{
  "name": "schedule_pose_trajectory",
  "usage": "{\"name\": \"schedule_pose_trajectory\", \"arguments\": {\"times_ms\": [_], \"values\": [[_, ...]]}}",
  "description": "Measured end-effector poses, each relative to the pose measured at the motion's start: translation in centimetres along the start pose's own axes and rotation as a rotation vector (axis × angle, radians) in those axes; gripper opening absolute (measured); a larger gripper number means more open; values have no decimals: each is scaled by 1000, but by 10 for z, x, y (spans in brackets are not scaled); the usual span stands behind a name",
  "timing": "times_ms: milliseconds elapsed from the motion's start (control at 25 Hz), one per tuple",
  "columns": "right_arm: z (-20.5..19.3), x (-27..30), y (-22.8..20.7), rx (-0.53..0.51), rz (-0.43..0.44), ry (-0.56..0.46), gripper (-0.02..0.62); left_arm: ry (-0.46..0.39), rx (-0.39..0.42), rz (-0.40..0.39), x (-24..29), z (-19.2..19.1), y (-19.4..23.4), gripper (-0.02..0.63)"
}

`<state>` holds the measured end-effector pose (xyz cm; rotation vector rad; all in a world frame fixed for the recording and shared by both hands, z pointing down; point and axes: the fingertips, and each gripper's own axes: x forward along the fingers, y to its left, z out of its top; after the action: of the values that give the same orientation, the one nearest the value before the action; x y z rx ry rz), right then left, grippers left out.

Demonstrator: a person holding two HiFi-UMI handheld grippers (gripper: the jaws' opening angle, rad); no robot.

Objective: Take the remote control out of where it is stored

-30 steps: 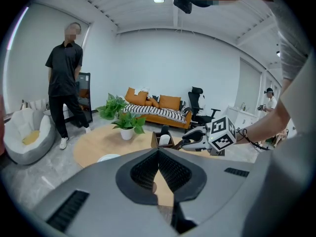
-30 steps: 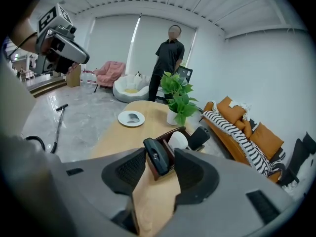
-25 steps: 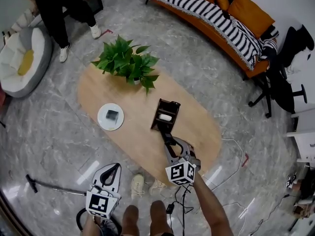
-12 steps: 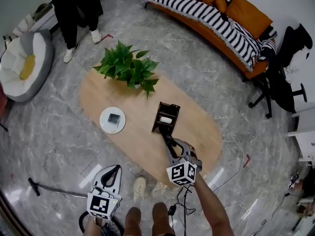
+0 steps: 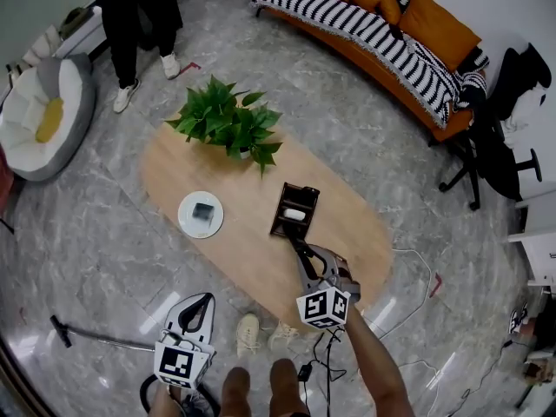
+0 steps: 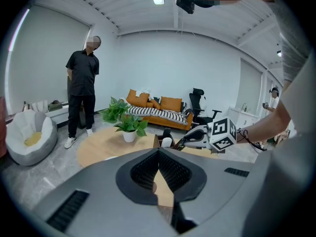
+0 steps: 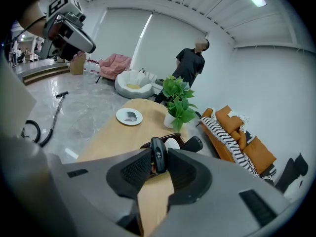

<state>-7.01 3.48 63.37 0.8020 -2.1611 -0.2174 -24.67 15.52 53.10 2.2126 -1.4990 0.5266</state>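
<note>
Since the earlier frame the jaws of the right gripper [image 7: 158, 167] have been closing. The hand itself has hardly changed place at the near end of the storage box [image 5: 282, 211]. The person [image 5: 139, 16] standing far left has stepped a little to the right.

Now the remote control [image 7: 158, 154] stands upright between these jaws, and both pads seem to press on its narrow sides. Its lower part is in the box, which lies near the middle of the oval table [image 5: 234, 259].

I judge the remote as light and stiff, with a smooth plastic shell that can slip if the pads sit too near its top end. The buttons are the weak part, so the sides are the better place to hold it, a bit lower on the body. I would lift it straight along its length, because the box walls are close on both sides.

Inside the box, just beyond the remote, sits a white object [image 7: 172, 143], and a dark rounded thing [image 7: 195, 143] lies to its right; I cannot tell what it is. Both could be knocked by a tilted pull.

A potted plant [image 5: 228, 124] stands at the far end and a white plate [image 5: 184, 215] to the left, both well apart from the box.

The left gripper [image 6: 158, 158] hangs near me, off the table, with jaws together and nothing in them.
</note>
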Motion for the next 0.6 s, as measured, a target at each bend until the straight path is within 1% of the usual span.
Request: {"name": "schedule_pose_trajectory", "arguments": {"times_ms": [120,240,360,440,600], "values": [[4,-1,-3,1,-6,-11,106,-2,-16,3,-1,-2,1,6],[19,-3,-10,7,-14,-52,103,-1,-16,5,-1,0,3,6],[33,-5,-13,3,-3,-78,103,-2,-11,10,-1,2,5,6],[33,-6,-11,-7,0,-78,103,-8,-18,8,0,3,3,6],[32,-12,-13,2,-6,-73,102,-12,-4,-1,0,9,1,5]]}}
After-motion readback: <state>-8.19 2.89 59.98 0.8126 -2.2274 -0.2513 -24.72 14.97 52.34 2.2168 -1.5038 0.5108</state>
